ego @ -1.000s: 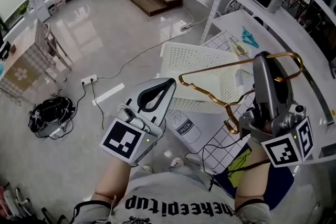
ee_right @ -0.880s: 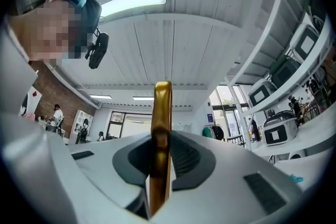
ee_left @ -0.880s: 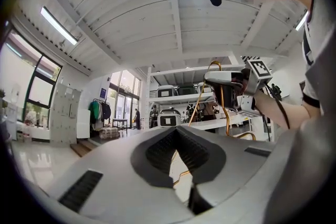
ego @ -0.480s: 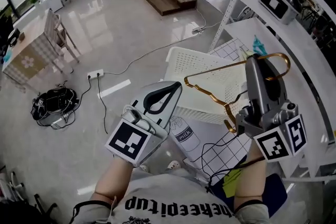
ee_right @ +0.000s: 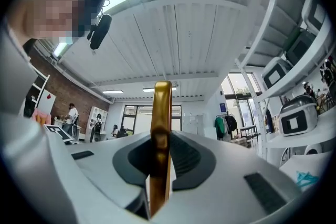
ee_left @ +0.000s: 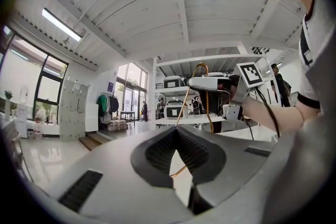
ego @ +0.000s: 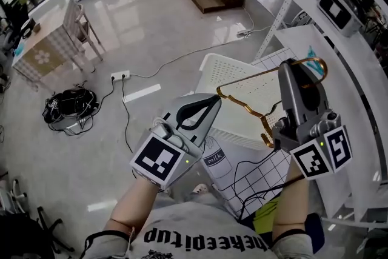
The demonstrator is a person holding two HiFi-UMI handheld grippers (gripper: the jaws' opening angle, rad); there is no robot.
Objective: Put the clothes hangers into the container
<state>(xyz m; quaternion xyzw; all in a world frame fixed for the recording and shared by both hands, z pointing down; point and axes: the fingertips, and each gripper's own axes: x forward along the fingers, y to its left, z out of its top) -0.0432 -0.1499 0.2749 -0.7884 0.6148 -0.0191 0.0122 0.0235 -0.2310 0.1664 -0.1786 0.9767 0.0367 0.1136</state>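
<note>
A gold wire clothes hanger (ego: 254, 78) hangs in the air over a white perforated container (ego: 235, 71) that stands on the floor by the shelves. My right gripper (ego: 297, 68) is shut on the hanger near its hook. In the right gripper view the gold wire (ee_right: 161, 113) stands upright, pinched between the pads. My left gripper (ego: 213, 100) is to the left of the hanger and apart from it, shut with nothing in it. In the left gripper view its tips (ee_left: 177, 131) meet, and the right gripper (ee_left: 210, 84) with the hanger (ee_left: 210, 113) shows beyond them.
White shelving (ego: 345, 70) with appliances runs along the right, and a teal hanger (ego: 312, 55) lies on it. A wire grid panel (ego: 257, 173) and a "milk" printed box (ego: 215, 158) lie below the container. A cable and socket strip (ego: 121, 76), a black bag (ego: 68, 111) and a table (ego: 39, 59) are at the left.
Both grippers have drifted across and slightly down, the right one carrying the hanger along with it. The grip on the hanger is unchanged. The view has swung, so more floor shows.
</note>
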